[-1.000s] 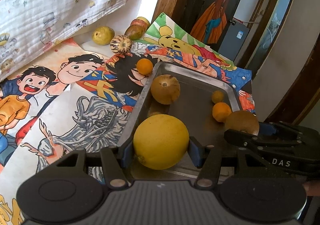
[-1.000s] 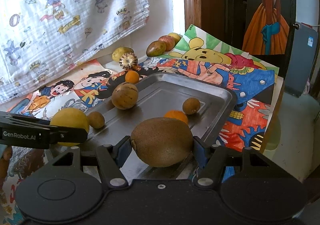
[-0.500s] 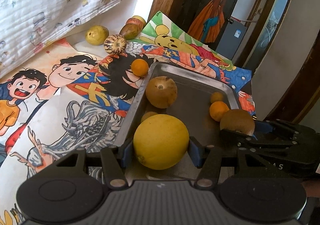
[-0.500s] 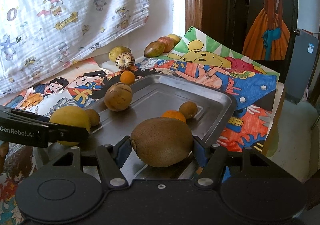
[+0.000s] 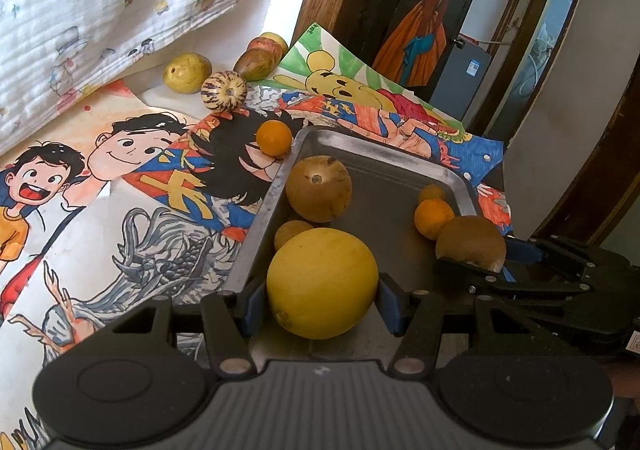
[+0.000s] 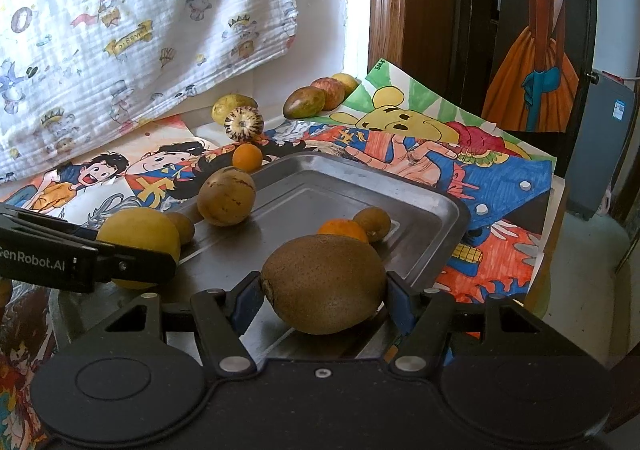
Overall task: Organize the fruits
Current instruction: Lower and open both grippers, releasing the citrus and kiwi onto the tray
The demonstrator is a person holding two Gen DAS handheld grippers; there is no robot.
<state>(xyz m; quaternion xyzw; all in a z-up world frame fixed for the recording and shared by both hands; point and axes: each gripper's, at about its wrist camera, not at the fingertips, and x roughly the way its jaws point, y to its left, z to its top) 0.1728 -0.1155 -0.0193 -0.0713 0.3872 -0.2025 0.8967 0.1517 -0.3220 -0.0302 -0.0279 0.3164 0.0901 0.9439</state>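
Left gripper [image 6: 132, 262] marked "GenRobot.AI", jaws clamping yellow fruit [image 5: 322, 282].

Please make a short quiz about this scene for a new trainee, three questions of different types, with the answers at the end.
1. True or false: the left gripper is empty.
2. Multiple choice: what does the right gripper hold? A) small orange B) brown kiwi-like fruit C) striped fruit
3. Short answer: where does the striped fruit lie, in the metal tray or outside it?

Key:
1. False; it grips the yellow round fruit.
2. B, the brown kiwi-like fruit.
3. Outside, on the cartoon posters.
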